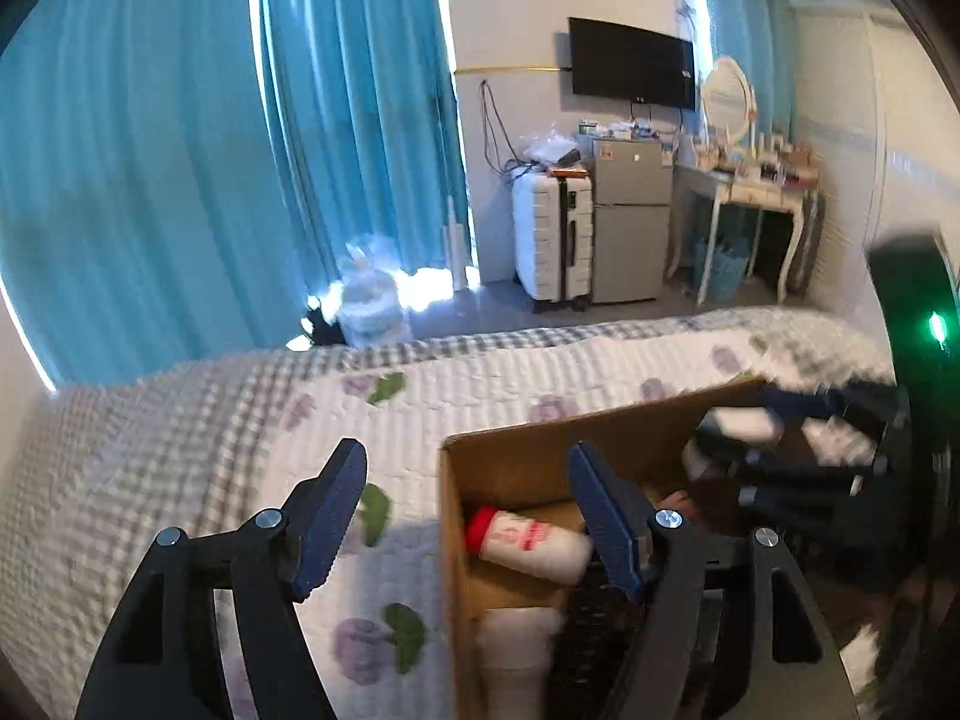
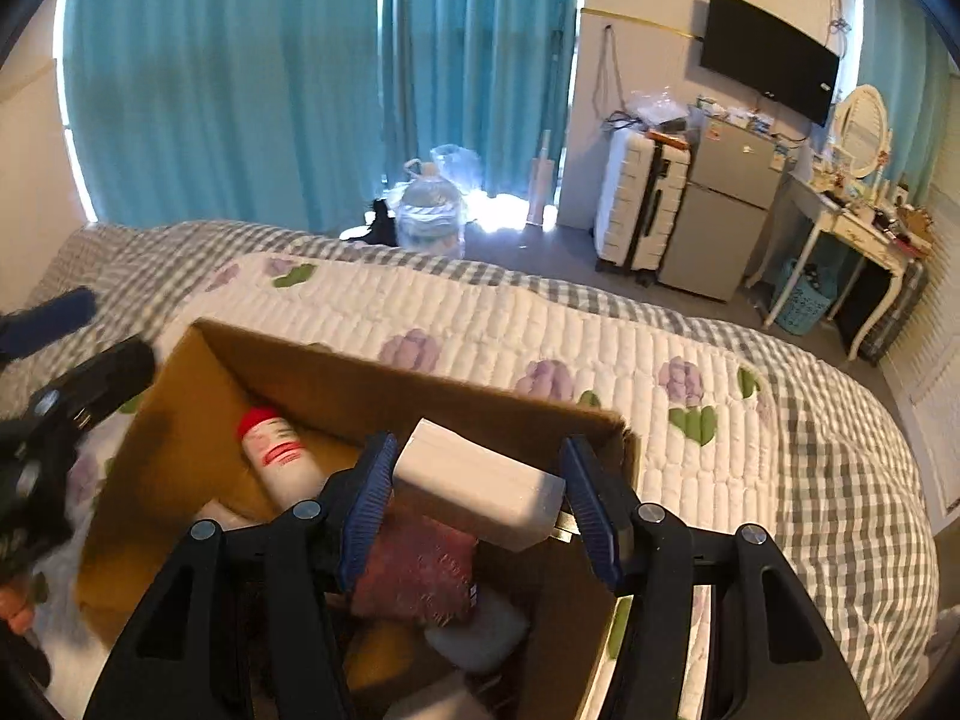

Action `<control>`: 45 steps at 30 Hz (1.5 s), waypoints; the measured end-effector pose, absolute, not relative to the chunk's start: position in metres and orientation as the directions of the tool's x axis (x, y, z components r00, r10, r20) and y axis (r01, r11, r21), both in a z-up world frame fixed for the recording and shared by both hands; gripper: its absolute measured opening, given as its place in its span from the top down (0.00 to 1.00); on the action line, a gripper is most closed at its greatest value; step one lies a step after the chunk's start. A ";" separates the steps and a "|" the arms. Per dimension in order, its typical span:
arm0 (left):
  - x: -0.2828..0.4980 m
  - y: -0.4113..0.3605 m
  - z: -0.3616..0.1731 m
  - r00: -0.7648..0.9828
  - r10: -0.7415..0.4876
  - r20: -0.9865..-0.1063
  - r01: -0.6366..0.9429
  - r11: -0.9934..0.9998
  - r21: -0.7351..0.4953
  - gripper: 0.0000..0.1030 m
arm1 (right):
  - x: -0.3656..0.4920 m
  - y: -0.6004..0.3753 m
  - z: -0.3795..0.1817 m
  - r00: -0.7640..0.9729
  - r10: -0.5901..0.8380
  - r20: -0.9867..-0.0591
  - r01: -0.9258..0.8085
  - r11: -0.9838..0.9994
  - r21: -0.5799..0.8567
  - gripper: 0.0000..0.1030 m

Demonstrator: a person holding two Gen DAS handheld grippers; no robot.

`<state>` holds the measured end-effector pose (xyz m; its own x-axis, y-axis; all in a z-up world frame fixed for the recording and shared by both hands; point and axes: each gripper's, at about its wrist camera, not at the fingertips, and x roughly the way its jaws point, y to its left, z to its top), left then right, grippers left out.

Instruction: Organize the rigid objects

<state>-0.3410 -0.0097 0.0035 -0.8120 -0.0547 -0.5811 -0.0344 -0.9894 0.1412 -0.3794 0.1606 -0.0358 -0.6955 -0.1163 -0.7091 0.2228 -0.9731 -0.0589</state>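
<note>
A cardboard box [image 2: 180,420] sits on the quilted bed; it also shows in the left wrist view [image 1: 516,456]. Inside lie a white bottle with a red cap [image 2: 279,456], also in the left wrist view [image 1: 528,543], a dark red item [image 2: 420,570] and other white items. My right gripper [image 2: 474,480] is over the box, jaws wide, with a white rectangular block [image 2: 474,486] between the fingers; the left end touches the left finger, a gap shows at the right. My left gripper [image 1: 468,480] is open and empty above the box's left edge.
The bed quilt [image 2: 600,324] has purple flowers and a grey checked border. Beyond the bed are blue curtains [image 1: 180,150], a water jug [image 2: 432,216], a white suitcase [image 1: 552,234], a small fridge [image 1: 630,222], a wall TV [image 1: 630,63] and a dressing table [image 1: 756,180].
</note>
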 end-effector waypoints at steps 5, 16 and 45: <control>-0.338 -0.020 0.007 -0.806 -0.030 -0.591 -0.013 -0.998 0.068 0.29 | -0.380 0.174 -0.031 -0.693 -0.127 -0.710 0.170 -0.985 0.011 0.29; -0.249 -0.003 0.132 -0.915 0.014 -0.404 -0.019 -1.000 0.010 0.29 | -0.273 0.200 0.100 -0.839 -0.057 -0.541 0.083 -0.996 -0.024 0.22; -0.061 -0.015 0.099 -0.990 -0.074 -0.121 0.073 -0.997 0.015 0.18 | -0.031 0.191 0.094 -0.985 -0.010 -0.174 0.019 -0.998 -0.055 0.00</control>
<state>-0.0608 -0.0149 0.0993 -0.9899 -0.0738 -0.1208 0.0725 -0.9973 0.0149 -0.0308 0.1913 0.0939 -0.9847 -0.0095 -0.1738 0.0193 -0.9983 -0.0549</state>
